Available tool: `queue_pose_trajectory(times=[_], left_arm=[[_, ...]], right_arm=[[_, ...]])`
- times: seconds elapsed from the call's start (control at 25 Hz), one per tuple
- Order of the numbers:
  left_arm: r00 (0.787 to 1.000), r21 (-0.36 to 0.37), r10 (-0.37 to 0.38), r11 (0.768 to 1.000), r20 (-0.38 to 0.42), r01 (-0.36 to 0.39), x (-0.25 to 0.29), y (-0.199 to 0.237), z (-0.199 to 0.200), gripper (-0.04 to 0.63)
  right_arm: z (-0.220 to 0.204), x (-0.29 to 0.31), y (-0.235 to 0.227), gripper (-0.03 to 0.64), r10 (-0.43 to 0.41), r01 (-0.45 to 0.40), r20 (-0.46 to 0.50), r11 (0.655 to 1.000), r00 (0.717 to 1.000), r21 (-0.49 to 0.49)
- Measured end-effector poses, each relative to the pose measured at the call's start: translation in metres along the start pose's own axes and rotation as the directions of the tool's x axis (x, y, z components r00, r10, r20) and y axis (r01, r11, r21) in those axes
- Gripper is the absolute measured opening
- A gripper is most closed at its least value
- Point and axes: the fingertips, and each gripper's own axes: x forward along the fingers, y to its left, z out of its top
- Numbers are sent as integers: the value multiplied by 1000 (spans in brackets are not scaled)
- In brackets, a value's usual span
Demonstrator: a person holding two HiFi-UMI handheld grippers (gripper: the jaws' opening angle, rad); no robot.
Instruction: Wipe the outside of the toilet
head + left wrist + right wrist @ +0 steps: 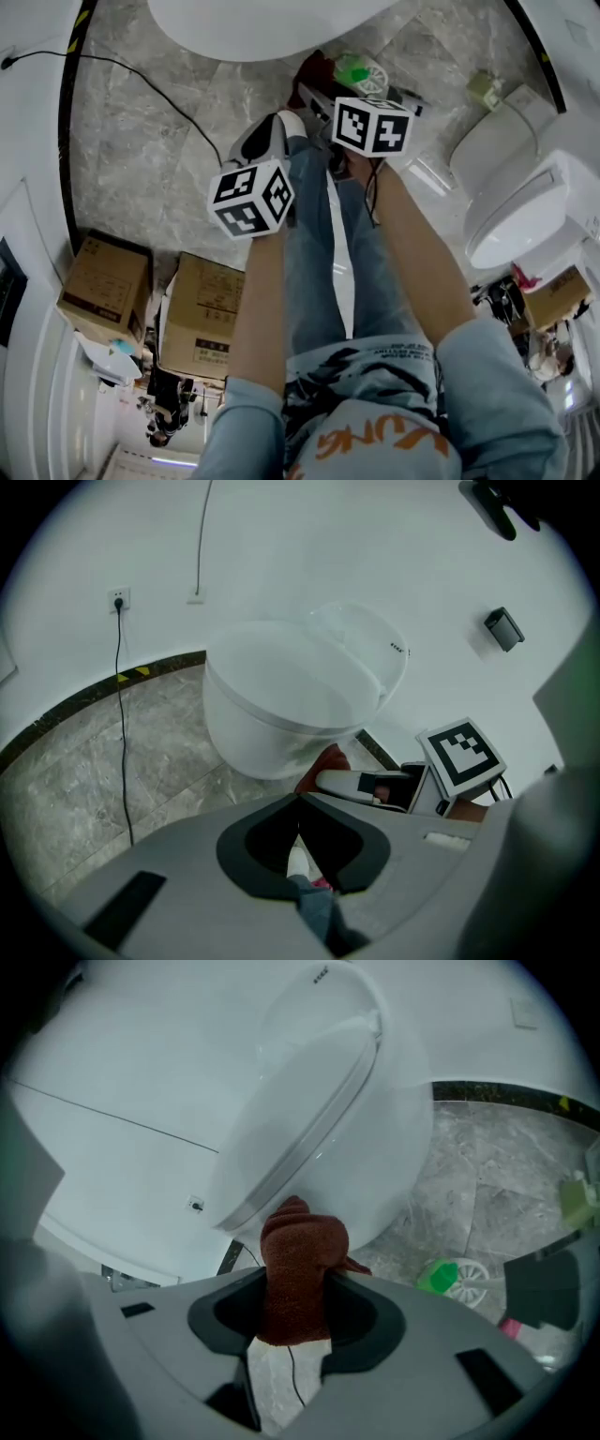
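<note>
A white toilet (253,23) stands just ahead of me, its bowl filling the left gripper view (281,705) and its closed lid and side the right gripper view (328,1101). My right gripper (295,1283) is shut on a bunched red-brown cloth (298,1265), held a little short of the bowl's side. In the head view only its marker cube (372,125) shows, with the cloth (314,70) beyond it. My left gripper (298,808) is shut with nothing in it and hangs lower and to the left, under its cube (250,197), above my shoe.
A second white toilet (520,202) stands at the right. A green brush holder (361,73) sits on the marble floor beside the near toilet. A black cable (141,80) runs across the floor from a wall socket (117,599). Two cardboard boxes (103,286) stand behind me at the left.
</note>
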Motion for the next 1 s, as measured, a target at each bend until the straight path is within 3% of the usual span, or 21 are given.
queue_pose_trajectory(times=[0.48, 0.76, 1.0], left_arm=[[999, 53, -24, 998, -33, 26, 37, -49, 11, 2], [999, 52, -26, 998, -34, 27, 57, -66, 19, 2], [999, 41, -24, 999, -29, 26, 68, -68, 27, 2]], right_arm=[[88, -44, -96, 167, -166, 134, 180, 975, 970, 176], [128, -45, -144, 167, -212, 159, 207, 957, 955, 243], [149, -25, -170, 169, -218, 159, 178, 941, 959, 298]])
